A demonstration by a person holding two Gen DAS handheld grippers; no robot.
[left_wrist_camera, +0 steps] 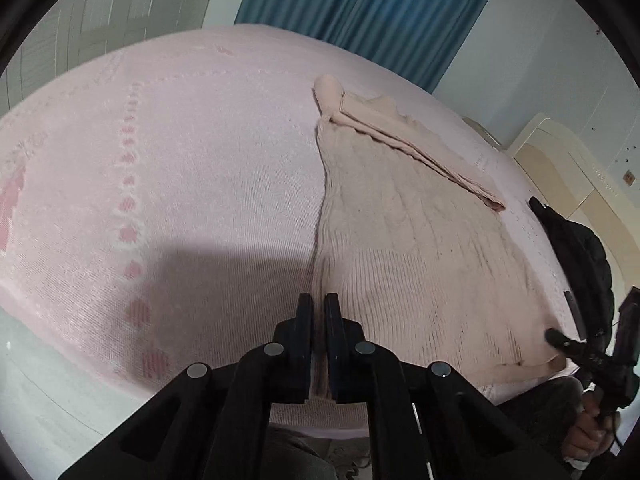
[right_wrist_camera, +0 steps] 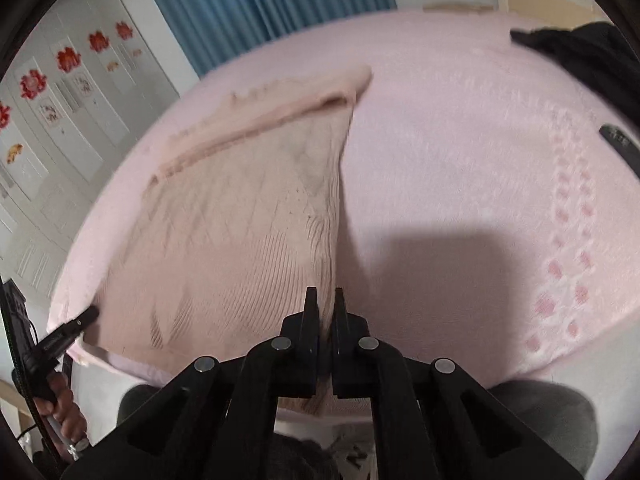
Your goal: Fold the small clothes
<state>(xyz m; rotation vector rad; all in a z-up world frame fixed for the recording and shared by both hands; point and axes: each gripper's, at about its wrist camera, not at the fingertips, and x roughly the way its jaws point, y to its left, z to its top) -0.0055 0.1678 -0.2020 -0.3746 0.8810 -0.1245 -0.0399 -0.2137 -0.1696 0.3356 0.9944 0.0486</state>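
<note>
A beige ribbed knit garment [left_wrist_camera: 400, 232] lies flat on the pink bed cover [left_wrist_camera: 180, 160], with a folded sleeve [left_wrist_camera: 420, 148] laid across its far part. My left gripper [left_wrist_camera: 319, 302] is shut on the garment's near left edge, and the knit runs up between its fingers. In the right wrist view, my right gripper [right_wrist_camera: 325, 296] is shut on the near right edge of the same garment [right_wrist_camera: 240, 208]. Each gripper shows in the other's view at the opposite near corner: the right gripper [left_wrist_camera: 556, 338] and the left gripper [right_wrist_camera: 90, 314].
A black garment [left_wrist_camera: 576, 248] lies on the bed to the right of the knit. Blue curtains [left_wrist_camera: 360, 8] hang behind the bed, and a cream headboard [left_wrist_camera: 580, 168] stands at the right. Wardrobe doors with red flowers [right_wrist_camera: 68, 60] stand at the left. A person's hand [right_wrist_camera: 64, 412] grips the left handle.
</note>
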